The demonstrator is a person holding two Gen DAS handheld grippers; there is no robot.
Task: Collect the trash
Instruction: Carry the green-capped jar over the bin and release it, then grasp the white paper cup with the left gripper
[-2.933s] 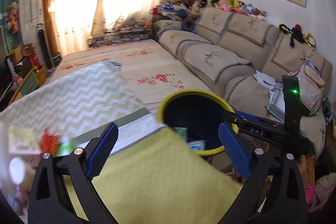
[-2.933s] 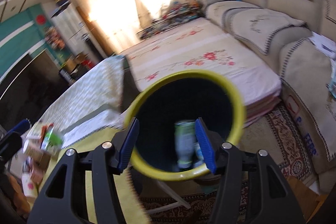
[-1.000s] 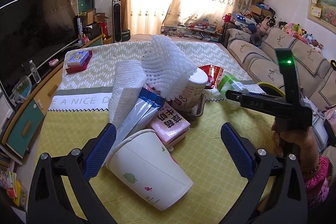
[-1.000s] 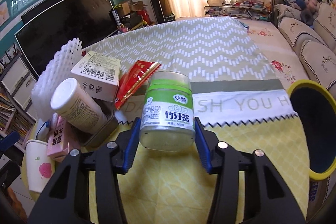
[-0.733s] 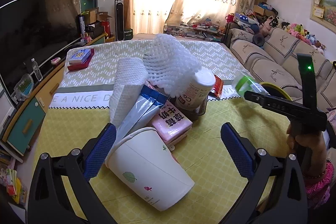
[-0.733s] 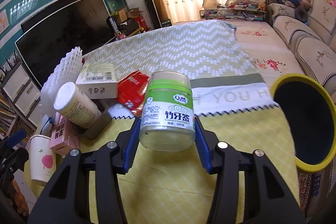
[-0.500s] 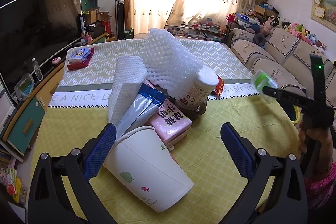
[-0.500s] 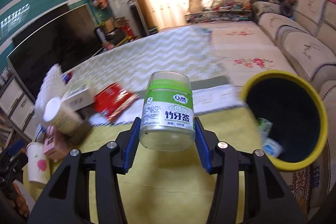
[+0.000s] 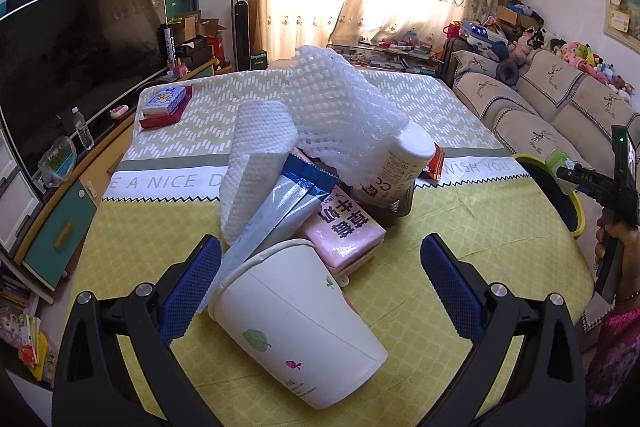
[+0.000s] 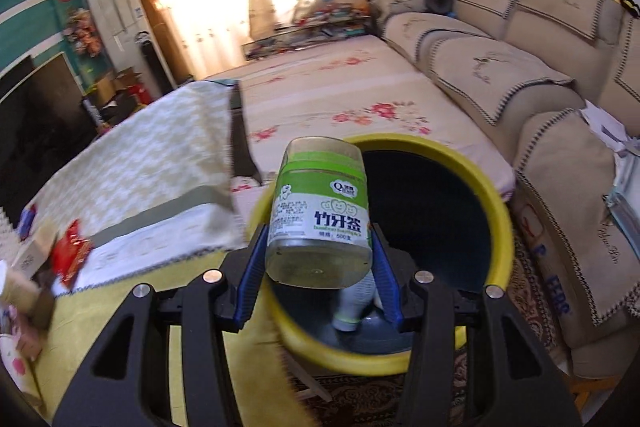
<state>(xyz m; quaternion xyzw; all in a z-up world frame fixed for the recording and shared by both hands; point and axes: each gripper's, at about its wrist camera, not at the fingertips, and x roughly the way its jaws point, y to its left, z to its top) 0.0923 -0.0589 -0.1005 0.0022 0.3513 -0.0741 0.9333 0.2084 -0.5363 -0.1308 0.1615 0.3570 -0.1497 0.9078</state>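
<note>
Two tongs: right tongs (image 10: 320, 273) clamp toothpick jar (image 10: 320, 215) over yellow bin (image 10: 496, 211); left tongs (image 9: 320, 291) gape.

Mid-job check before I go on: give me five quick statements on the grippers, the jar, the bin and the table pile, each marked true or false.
1. The right gripper is clamped on a clear jar with a green label. True.
2. The jar already lies inside the yellow-rimmed bin. False: it is between the pads, in front of the bin's opening.
3. The bin is empty. False: at least one white bottle lies in it.
4. The left gripper holds the white paper cup. False: its jaws stand open, with the cup lying on its side between them; whether a pad touches it is unclear.
5. White foam netting tops the pile on the table. True.
</note>
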